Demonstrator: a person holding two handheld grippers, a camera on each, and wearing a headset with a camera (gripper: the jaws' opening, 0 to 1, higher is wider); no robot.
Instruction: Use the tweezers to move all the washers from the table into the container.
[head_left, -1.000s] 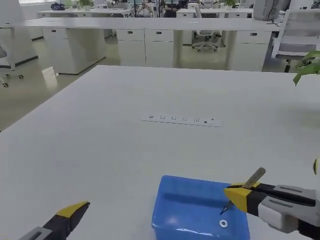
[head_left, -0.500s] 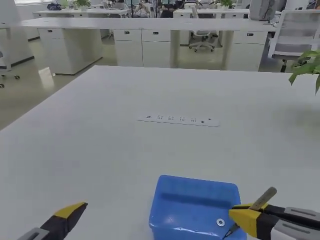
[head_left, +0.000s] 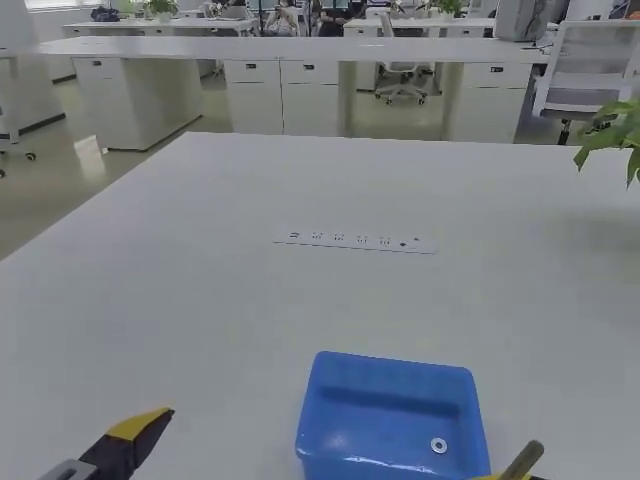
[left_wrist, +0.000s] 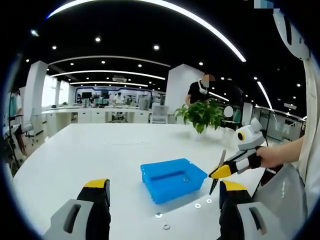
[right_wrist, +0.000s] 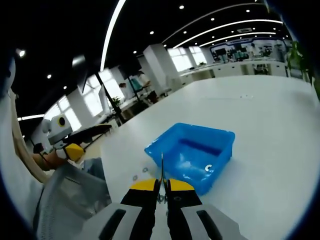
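Right gripper (right_wrist: 161, 184) clamps tweezers (right_wrist: 161, 165); left gripper (left_wrist: 165, 185) jaws apart; a washer (right_wrist: 209, 169) in container (right_wrist: 200, 129)

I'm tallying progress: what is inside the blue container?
One washer lies on the floor of the blue container, near a corner. Nothing else shows inside; the head view's lower edge cuts off the nearest strip, and the near wall hides some floor in the gripper views.

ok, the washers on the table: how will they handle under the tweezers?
Probably very light: the washers look like small thin rings. They lie flat on the smooth table, so the tweezers may slide them rather than get under an edge. Lying flat, they seem unlikely to roll, but could slip from the tips.
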